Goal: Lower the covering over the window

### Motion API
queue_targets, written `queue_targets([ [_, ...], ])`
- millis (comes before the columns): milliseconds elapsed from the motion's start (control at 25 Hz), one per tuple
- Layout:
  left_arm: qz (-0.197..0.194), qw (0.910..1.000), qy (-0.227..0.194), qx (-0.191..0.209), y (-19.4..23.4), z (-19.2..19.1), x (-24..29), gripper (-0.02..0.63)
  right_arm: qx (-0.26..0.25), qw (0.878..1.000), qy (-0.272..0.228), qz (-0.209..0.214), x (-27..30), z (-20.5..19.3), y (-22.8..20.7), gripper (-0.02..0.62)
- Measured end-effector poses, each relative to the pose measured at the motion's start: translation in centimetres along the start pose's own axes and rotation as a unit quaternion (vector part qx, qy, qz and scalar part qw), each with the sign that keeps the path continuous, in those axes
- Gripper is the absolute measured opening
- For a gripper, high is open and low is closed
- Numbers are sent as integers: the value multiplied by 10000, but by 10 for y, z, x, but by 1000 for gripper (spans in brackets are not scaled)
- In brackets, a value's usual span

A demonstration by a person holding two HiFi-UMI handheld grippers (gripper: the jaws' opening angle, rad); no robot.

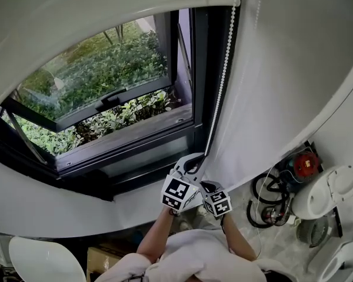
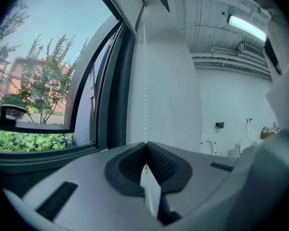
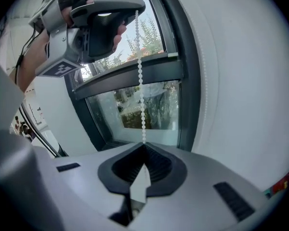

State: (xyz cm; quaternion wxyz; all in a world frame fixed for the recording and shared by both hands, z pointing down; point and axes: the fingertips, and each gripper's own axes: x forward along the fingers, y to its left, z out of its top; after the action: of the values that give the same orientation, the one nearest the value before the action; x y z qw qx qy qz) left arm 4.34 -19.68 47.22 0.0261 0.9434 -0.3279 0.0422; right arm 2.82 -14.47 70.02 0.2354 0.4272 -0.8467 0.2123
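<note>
At the window [image 1: 106, 87], bead chain [image 1: 222, 93] gripped twice.
Both the left claw [image 2: 145, 147] and right claw [image 3: 144, 147] pinch tight on it.

The bead chain [image 1: 222, 81] and blind [image 1: 76, 22] are white, the window frame [image 1: 135, 145] black, the shrubs [image 1: 106, 57] green.

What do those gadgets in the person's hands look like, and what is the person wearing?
Both the left gripper and the right gripper are pale grey plastic, with two jaws lined in dark ribbed pads and a white cube bearing black square markers. The person wears a white top.
</note>
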Motion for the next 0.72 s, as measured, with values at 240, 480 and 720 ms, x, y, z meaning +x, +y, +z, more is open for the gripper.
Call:
queue_targets([
  [240, 102, 9998, 197, 6, 3, -21, -9, 14, -161, 9996, 216, -89, -1, -15, 4, 2],
  [480, 110, 9997, 221, -85, 3, -34, -14, 15, -261, 9985, -455, -167, -41, 32, 8, 72],
  [720, 97, 9997, 201, -62, 2, -35, -19, 15, -530, 9821, -1729, -521, -119, 139, 3, 80],
])
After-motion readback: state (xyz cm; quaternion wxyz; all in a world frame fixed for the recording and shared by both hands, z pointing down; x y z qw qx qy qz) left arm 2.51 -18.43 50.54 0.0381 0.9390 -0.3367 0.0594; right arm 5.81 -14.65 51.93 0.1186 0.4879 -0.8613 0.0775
